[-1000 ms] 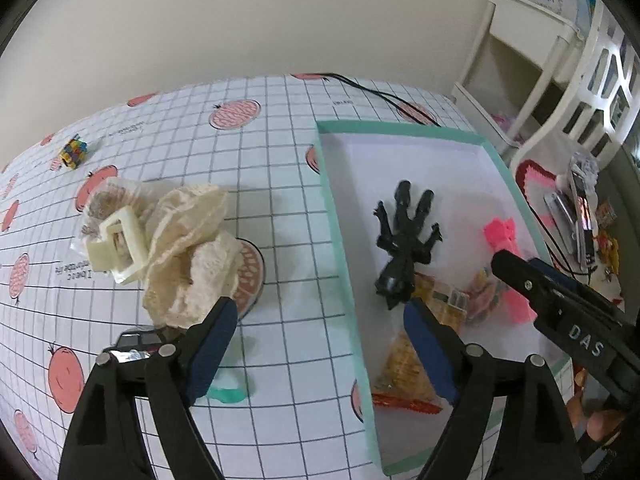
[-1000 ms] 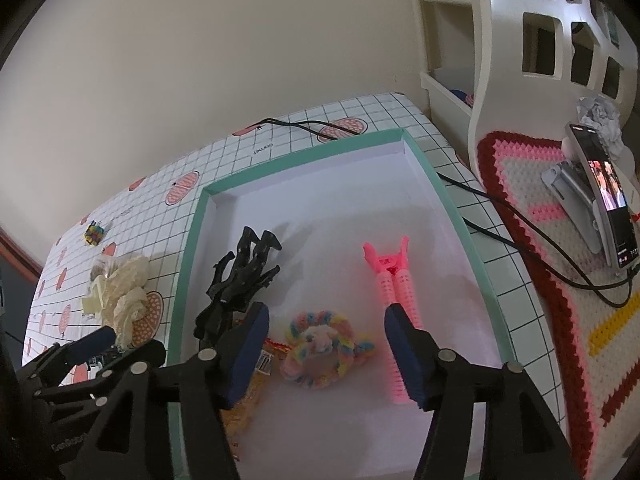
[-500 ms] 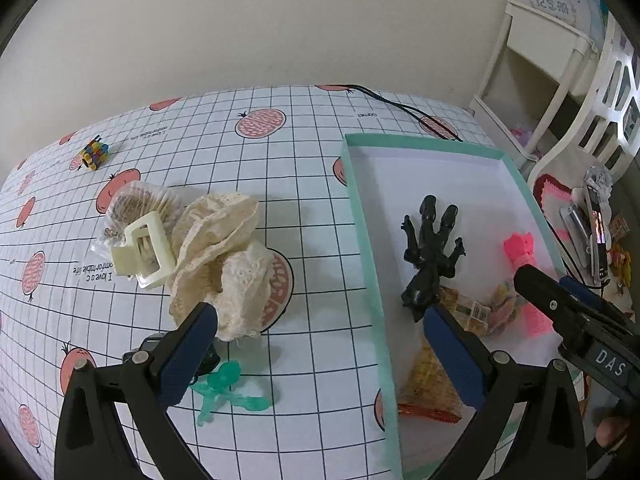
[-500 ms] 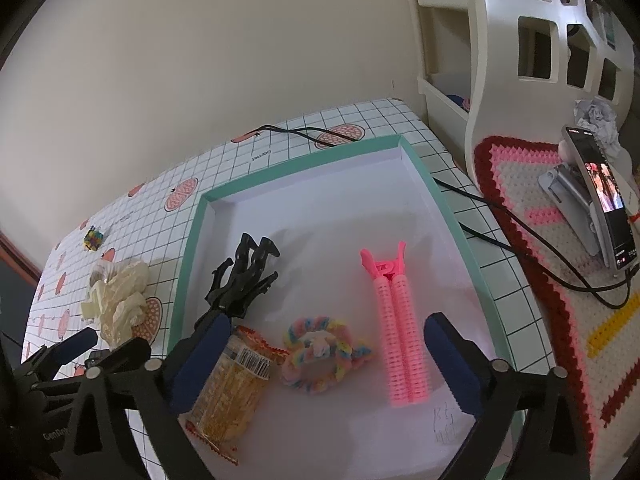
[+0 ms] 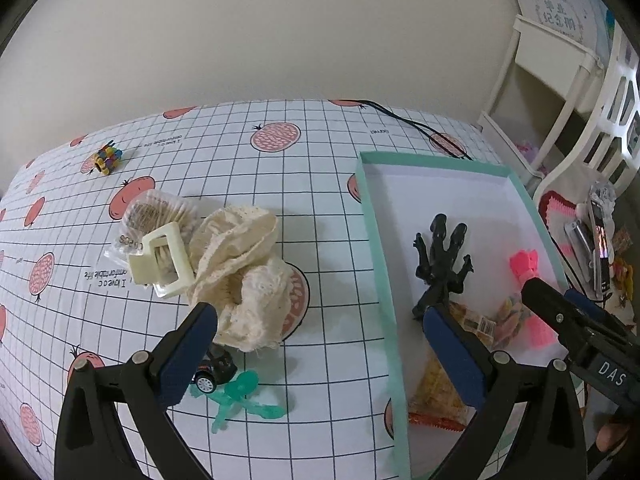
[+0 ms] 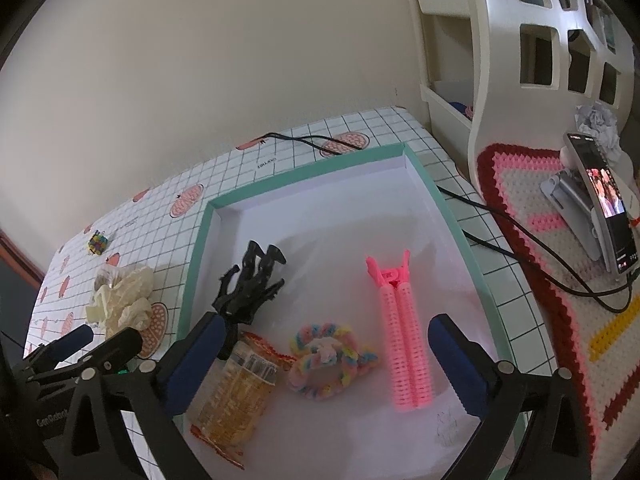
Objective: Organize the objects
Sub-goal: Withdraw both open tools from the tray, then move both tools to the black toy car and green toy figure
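- On the grid-patterned tablecloth [image 5: 320,152] sits my teal-rimmed white tray [image 6: 460,216], toward my right.
- My left gripper [image 5: 316,336] hangs over the cloth with its blue-padded fingers spread wide, holding nothing.
- Just below its left finger lie a small black toy car [image 5: 212,368] and a green plastic figure [image 5: 240,400], touching each other.
- Beyond them a cream lace scrunchie [image 5: 244,276] lies bunched, with a cream claw clip [image 5: 162,266] resting on a clear packet [image 5: 156,212] beside it.
- A small multicoloured toy [image 5: 106,159] sits well apart, near the far left edge.
- My right gripper [image 6: 324,360] hovers above the tray's near end, also wide apart and empty.
- Inside the tray: a black claw clip [image 6: 252,284], a snack packet [image 6: 236,396], a pastel scrunchie [image 6: 326,360] and a pink roller clip [image 6: 404,340].
- A phone [image 6: 604,196] stands on a crocheted mat [image 6: 560,320] to the right.
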The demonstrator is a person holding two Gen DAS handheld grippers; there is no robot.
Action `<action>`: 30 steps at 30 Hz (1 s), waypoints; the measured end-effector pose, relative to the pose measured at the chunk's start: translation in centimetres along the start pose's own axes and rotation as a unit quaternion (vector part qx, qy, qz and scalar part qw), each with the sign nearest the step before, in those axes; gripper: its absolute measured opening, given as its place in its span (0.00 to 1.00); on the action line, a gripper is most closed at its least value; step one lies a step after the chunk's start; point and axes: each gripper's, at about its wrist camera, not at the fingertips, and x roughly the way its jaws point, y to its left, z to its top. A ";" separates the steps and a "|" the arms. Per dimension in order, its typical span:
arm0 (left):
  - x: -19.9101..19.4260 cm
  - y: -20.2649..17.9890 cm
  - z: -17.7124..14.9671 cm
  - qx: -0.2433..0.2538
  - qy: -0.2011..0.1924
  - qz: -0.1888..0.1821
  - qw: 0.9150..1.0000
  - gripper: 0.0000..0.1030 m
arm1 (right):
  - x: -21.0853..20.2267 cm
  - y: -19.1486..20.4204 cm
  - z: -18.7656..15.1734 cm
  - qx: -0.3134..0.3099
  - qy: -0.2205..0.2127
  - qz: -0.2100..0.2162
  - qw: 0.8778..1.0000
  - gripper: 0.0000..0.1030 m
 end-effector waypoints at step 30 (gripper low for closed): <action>-2.2 15.0 -0.4 -0.147 0.034 0.070 0.986 1.00 | 0.5 16.9 -3.8 -0.184 0.026 0.113 0.976 1.00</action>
